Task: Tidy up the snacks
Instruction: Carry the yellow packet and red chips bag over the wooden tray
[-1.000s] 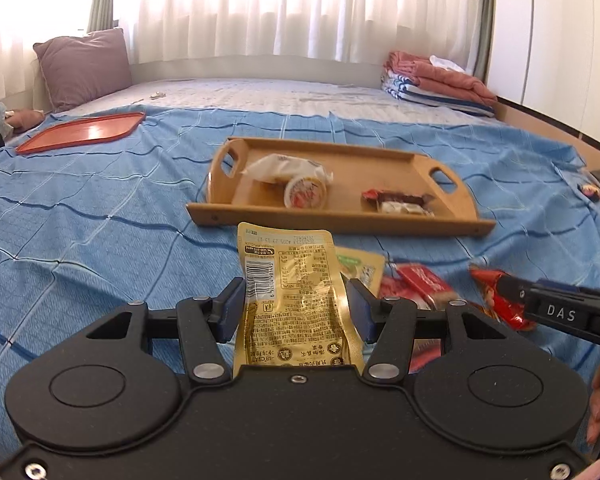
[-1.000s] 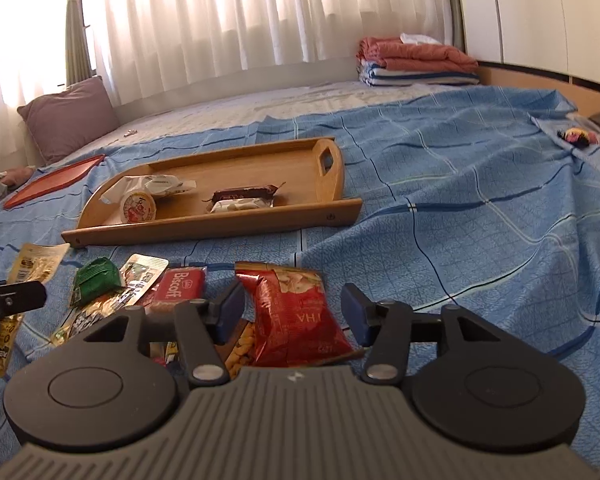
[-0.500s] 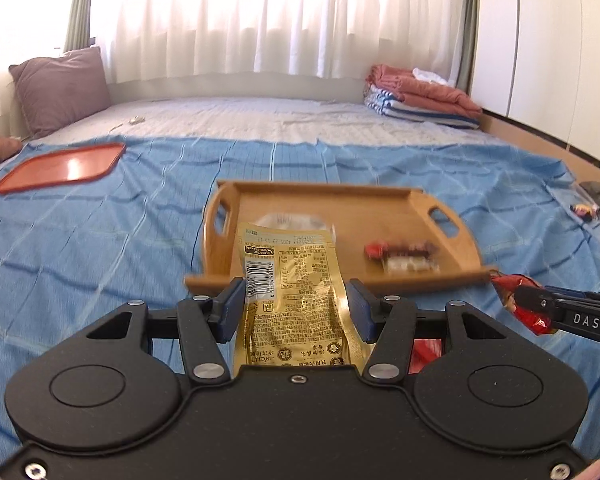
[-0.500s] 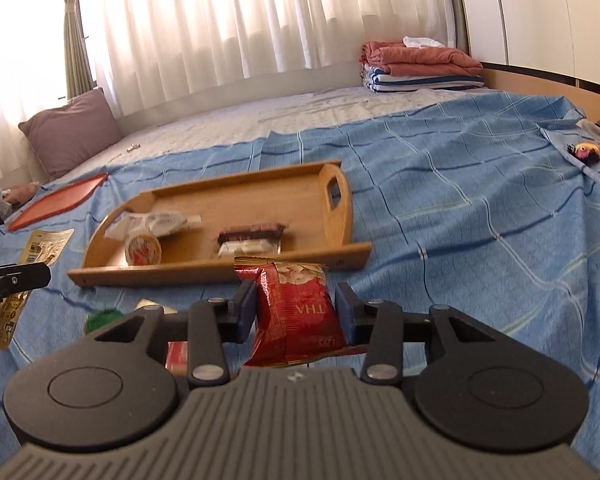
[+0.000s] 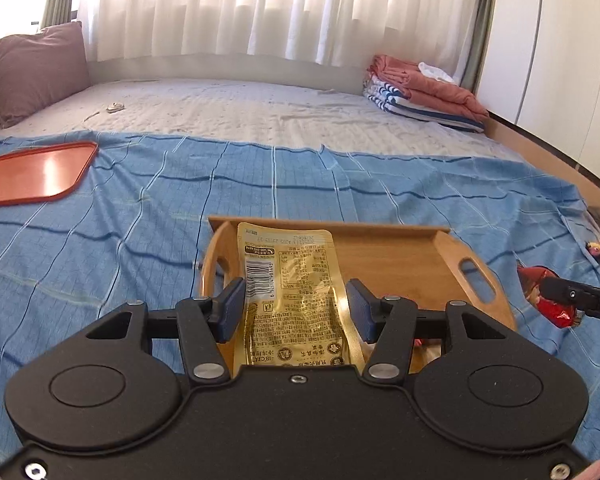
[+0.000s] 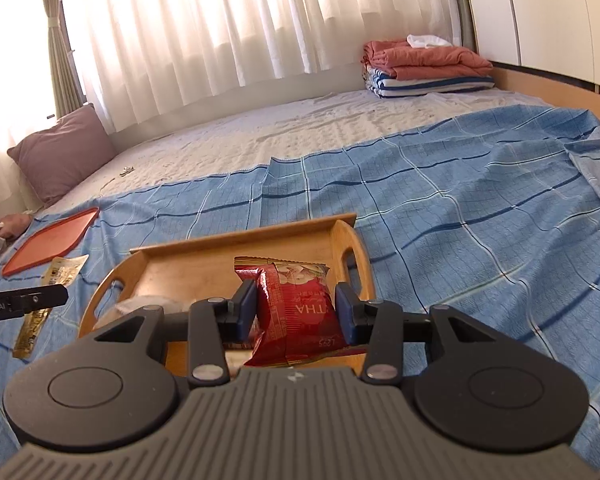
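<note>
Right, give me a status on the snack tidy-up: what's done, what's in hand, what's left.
Done: at least a white wrapped snack already lies in the wooden handled tray.
In hand: the left hand-held gripper holds a gold foil pouch, and the right hand-held gripper holds a red snack bag, both over the tray.
Left: release both; any snacks outside the tray are out of view.

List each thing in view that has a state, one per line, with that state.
left gripper: shut on the gold pouch, held above the tray.
gold pouch: gripped, lifted, printed back facing the camera.
right gripper: shut on the red snack bag.
red snack bag: gripped, lifted over the tray.
wooden tray: flat on the blue blanket, already holding snacks.
orange lid: lying flat, bare.
</note>
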The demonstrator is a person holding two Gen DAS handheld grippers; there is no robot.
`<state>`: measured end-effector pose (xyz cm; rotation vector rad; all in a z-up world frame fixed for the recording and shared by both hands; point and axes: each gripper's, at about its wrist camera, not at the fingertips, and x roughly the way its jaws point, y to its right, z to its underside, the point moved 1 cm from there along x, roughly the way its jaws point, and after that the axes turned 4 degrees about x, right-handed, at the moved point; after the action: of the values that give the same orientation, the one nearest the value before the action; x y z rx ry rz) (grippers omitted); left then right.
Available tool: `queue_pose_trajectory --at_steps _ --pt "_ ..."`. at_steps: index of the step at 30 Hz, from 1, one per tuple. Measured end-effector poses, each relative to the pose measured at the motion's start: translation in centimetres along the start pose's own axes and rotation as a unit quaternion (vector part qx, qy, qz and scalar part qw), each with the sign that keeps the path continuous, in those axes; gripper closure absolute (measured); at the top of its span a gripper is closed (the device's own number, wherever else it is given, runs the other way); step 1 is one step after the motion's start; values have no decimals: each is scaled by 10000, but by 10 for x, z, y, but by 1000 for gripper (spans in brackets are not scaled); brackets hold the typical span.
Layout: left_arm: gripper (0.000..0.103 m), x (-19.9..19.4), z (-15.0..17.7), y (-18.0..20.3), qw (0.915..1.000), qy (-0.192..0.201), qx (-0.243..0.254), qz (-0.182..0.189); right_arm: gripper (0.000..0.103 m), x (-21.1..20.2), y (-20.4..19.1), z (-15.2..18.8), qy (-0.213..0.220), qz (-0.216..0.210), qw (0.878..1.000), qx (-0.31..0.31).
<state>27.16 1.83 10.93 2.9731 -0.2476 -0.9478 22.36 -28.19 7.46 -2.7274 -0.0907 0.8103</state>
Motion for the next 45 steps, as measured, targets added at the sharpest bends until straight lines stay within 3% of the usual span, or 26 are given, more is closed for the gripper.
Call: queue_pose_trajectory --at_steps 9,21,30,45 --pt "50 71 -30 -12 9998 -66 191 22 56 55 -3 -12 -279 149 9994 135" --pt "49 139 -22 -17 9991 -431 -8 38 56 106 -3 -4 -514 326 9981 48" --pt "49 160 -32 -5 9988 -463 44 141 56 126 -5 -2 -569 300 9979 62" --pt "48 171 -17 17 9967 -671 429 183 55 139 -14 7 -654 234 9976 -27"
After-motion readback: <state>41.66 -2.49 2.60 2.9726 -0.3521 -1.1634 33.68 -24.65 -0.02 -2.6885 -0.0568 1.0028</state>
